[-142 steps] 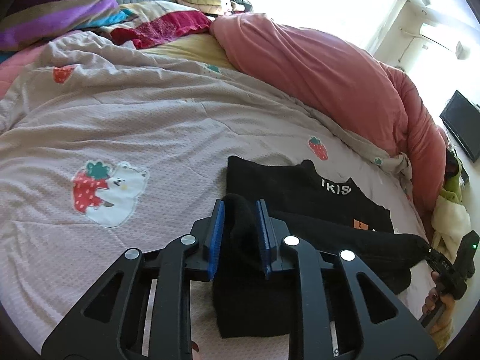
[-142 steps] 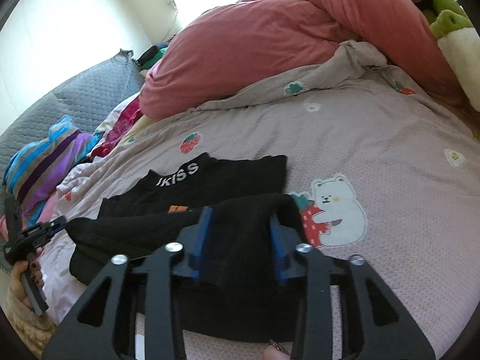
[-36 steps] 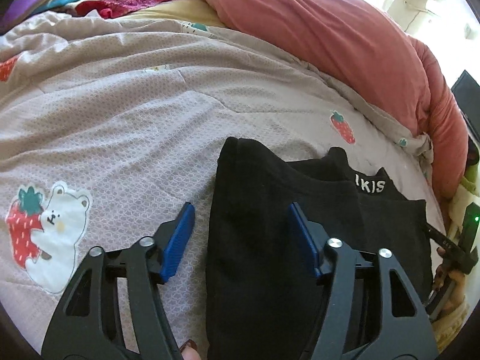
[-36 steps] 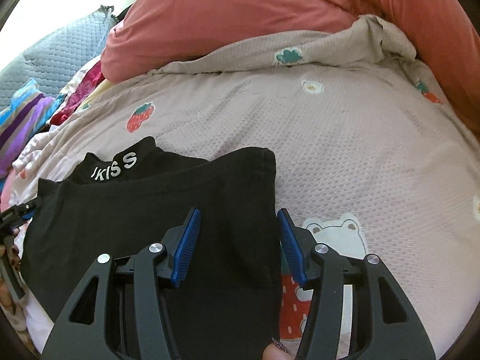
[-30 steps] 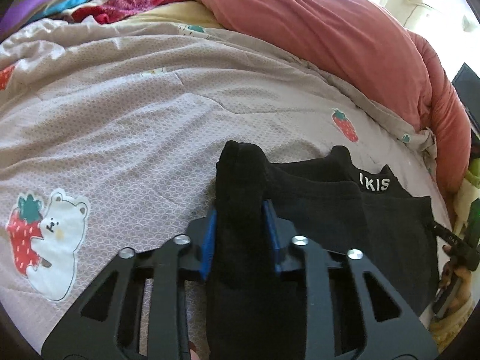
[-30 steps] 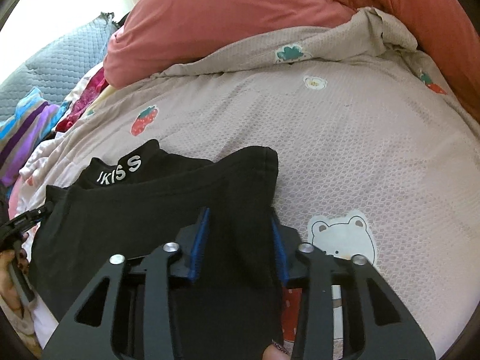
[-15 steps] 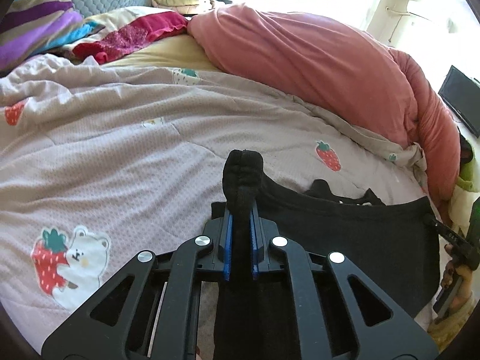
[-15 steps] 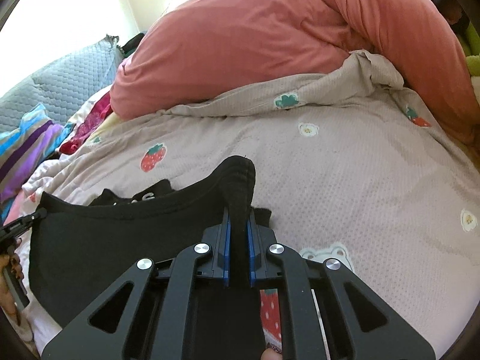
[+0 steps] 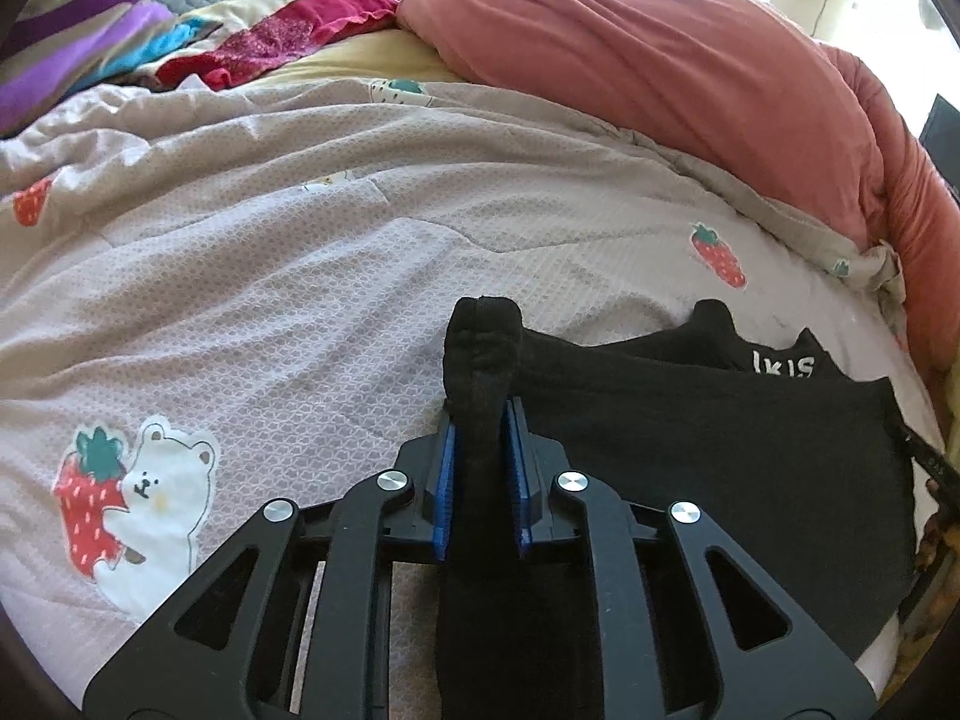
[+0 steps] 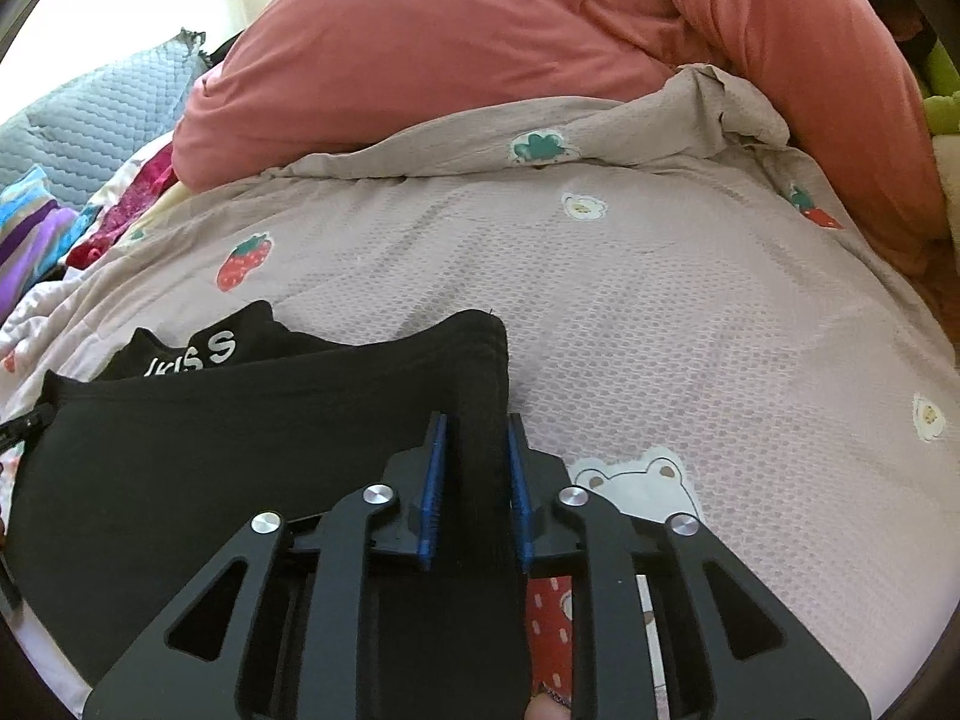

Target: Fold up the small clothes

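A black garment (image 9: 690,438) with white letters at its collar (image 9: 780,367) lies on the pinkish bedspread (image 9: 270,276). My left gripper (image 9: 480,420) is shut on a bunched corner of it, which sticks up between the blue pads. My right gripper (image 10: 471,426) is shut on the opposite corner of the same black garment (image 10: 210,432), whose white collar letters (image 10: 198,357) show to the left. The folded layer stretches between both grippers, just above the bed. The right gripper's tip shows at the left wrist view's right edge (image 9: 924,462).
A big salmon-pink duvet (image 9: 660,78) is heaped along the far side of the bed, also in the right wrist view (image 10: 480,60). Striped and red bedding (image 9: 90,24) and a grey quilted headboard (image 10: 102,114) lie at the far left. Bear and strawberry prints (image 9: 132,504) mark the bedspread.
Both grippers closed on the garment's corners about a second ago and lifted them. Since half a second ago they have lowered and moved forward, and the collar letters show again.
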Action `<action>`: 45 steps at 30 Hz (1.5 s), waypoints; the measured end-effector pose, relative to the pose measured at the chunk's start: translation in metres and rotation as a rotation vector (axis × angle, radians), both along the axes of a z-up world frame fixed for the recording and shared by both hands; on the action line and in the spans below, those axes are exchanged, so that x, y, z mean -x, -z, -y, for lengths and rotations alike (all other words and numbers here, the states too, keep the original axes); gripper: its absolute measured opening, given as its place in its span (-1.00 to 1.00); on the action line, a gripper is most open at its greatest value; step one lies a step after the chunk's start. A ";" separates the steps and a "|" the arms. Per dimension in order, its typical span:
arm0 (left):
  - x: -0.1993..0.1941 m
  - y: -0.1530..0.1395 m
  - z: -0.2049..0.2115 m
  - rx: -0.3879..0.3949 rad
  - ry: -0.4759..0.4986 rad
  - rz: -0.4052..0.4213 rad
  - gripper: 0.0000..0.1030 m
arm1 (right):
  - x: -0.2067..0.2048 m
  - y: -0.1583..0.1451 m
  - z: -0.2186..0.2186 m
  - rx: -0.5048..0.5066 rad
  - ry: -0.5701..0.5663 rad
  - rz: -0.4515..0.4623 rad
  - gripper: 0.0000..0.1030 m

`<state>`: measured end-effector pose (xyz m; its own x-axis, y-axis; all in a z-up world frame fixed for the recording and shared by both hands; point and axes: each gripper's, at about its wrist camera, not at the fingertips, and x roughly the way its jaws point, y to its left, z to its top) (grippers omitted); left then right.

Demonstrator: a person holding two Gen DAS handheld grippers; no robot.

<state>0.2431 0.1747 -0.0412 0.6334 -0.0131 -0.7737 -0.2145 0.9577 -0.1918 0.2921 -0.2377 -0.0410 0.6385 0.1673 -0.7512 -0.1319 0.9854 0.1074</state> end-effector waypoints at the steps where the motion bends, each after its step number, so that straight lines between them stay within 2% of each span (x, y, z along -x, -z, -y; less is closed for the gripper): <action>1: 0.000 0.000 0.001 -0.010 0.000 -0.001 -0.79 | 0.001 0.000 0.000 0.003 0.002 0.001 -0.59; 6: 0.004 -0.003 0.006 -0.045 0.005 -0.008 -0.77 | 0.006 -0.004 -0.001 0.026 0.005 0.005 -0.54; 17: 0.018 -0.011 0.015 -0.079 0.012 -0.010 -0.67 | 0.024 -0.012 0.003 0.040 0.004 0.014 -0.24; 24: 0.036 -0.026 0.023 -0.097 0.012 0.025 -0.40 | 0.050 -0.032 -0.001 0.036 -0.020 0.069 -0.05; 29: 0.051 -0.045 0.029 -0.104 0.007 0.082 -0.25 | 0.071 -0.045 -0.011 0.049 -0.072 0.104 -0.02; 31: 0.060 -0.052 0.031 -0.088 0.006 0.104 -0.13 | 0.078 -0.049 -0.013 0.047 -0.090 0.113 -0.01; 36: 0.078 -0.057 0.042 -0.043 0.006 0.136 -0.09 | 0.095 -0.053 -0.020 0.038 -0.125 0.118 0.01; 41: 0.084 -0.050 0.069 -0.043 0.063 0.115 0.00 | 0.109 -0.051 -0.040 0.045 -0.191 0.112 0.01; 45: 0.084 -0.030 0.084 -0.061 0.091 0.034 0.02 | 0.113 -0.042 -0.056 0.075 -0.232 0.087 0.01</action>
